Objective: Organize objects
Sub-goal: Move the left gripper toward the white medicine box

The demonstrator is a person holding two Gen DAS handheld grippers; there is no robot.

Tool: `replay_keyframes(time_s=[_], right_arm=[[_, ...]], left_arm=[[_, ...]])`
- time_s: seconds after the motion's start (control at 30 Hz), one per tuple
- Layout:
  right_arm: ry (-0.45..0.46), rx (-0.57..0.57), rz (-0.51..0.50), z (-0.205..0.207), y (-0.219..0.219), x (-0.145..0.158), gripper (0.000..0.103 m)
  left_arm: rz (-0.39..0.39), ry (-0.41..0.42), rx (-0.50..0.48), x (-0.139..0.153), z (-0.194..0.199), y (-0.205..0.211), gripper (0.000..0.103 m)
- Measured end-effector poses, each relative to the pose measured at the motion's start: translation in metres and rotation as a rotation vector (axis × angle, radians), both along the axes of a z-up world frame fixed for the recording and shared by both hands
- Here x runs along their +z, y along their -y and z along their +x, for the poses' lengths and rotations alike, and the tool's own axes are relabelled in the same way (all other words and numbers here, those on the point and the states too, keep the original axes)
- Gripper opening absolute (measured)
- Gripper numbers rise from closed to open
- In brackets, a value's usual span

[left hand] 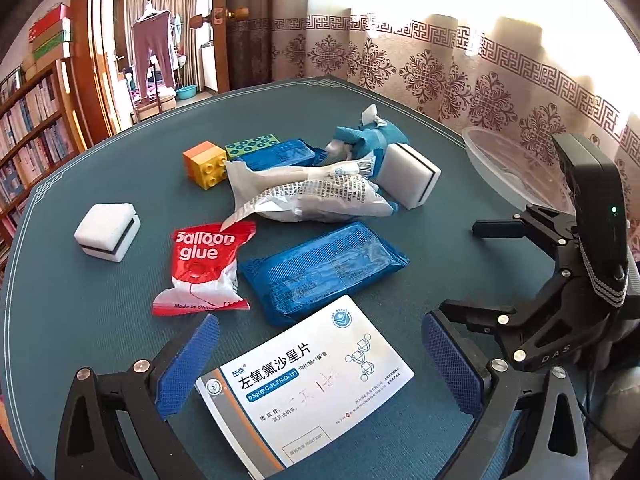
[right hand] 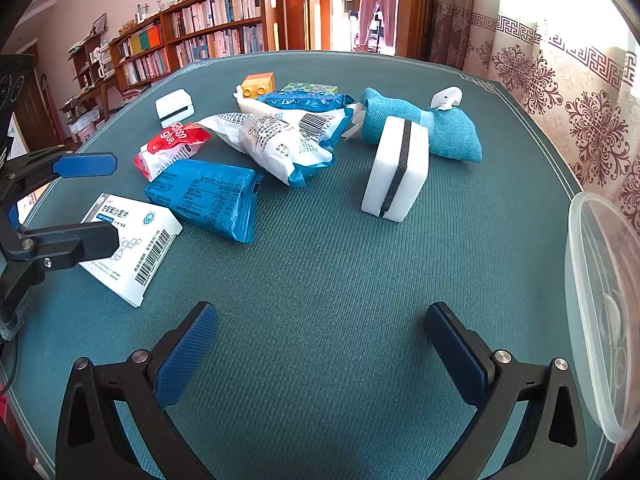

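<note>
I judge I'm at the first pick: my left gripper, spread wide, straddles the white medicine box lying near on the table, so next I close; my right gripper hangs apart, empty.

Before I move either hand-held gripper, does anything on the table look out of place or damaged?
The white printed wrapper looks torn open and crumpled, draped over a blue packet mid-pile. One white sponge block stands on edge while the other lies flat. The clear plastic container is tipped on its side at the table's edge.
</note>
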State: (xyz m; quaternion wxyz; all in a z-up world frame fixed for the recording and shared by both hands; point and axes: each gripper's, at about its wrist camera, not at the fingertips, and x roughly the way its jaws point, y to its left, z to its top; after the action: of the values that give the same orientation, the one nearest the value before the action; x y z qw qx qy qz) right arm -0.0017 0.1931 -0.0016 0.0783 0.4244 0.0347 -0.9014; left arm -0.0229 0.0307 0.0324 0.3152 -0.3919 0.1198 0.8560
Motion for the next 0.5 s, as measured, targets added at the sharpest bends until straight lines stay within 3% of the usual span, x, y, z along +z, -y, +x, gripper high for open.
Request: replay_keyframes(time_s=[0.3,0.5], right_arm=[[-0.001,-0.001,-0.007,0.0,-0.001,0.001,0.103],[-0.001,-0.001,-0.005,-0.001,-0.002,0.001,0.103]], left_arm=[[-0.051,0.006,-0.042,-0.009,0.033,0.013,0.103],[-0.143,-0.079,-0.05,-0.011,0.053,0.004,0.103]])
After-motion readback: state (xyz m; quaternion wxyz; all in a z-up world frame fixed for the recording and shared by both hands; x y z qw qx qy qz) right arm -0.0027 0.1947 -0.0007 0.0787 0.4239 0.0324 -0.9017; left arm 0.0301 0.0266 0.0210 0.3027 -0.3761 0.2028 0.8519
